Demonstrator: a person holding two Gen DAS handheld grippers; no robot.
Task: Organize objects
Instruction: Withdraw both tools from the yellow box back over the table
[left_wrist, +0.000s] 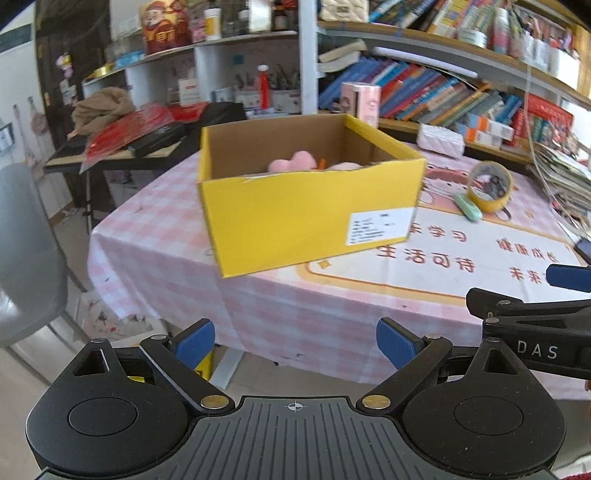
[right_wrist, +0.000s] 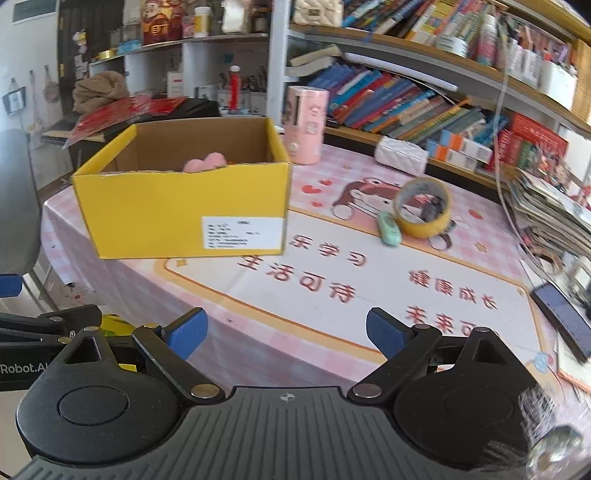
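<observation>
A yellow cardboard box (left_wrist: 306, 218) (right_wrist: 177, 218) stands open on the pink checked tablecloth (left_wrist: 170, 258) (right_wrist: 258, 332), with pink soft things (left_wrist: 293, 162) (right_wrist: 207, 162) inside. A roll of yellow tape (left_wrist: 489, 186) (right_wrist: 423, 206) and a small green item (left_wrist: 467, 207) (right_wrist: 388, 229) lie to the right of the box. My left gripper (left_wrist: 295, 341) hangs open before the table's edge, nothing between its blue pads. My right gripper (right_wrist: 286, 332) is open too, over the near part of the table, empty. Each gripper shows at the edge of the other's view.
A pink cylinder box (right_wrist: 306, 123) and a white quilted pouch (right_wrist: 400, 155) stand behind the tape. A dark phone (right_wrist: 563, 317) lies at the right edge beside a stack of papers (right_wrist: 550, 218). Bookshelves (right_wrist: 424, 96) run behind the table; a grey chair (left_wrist: 26, 258) stands left.
</observation>
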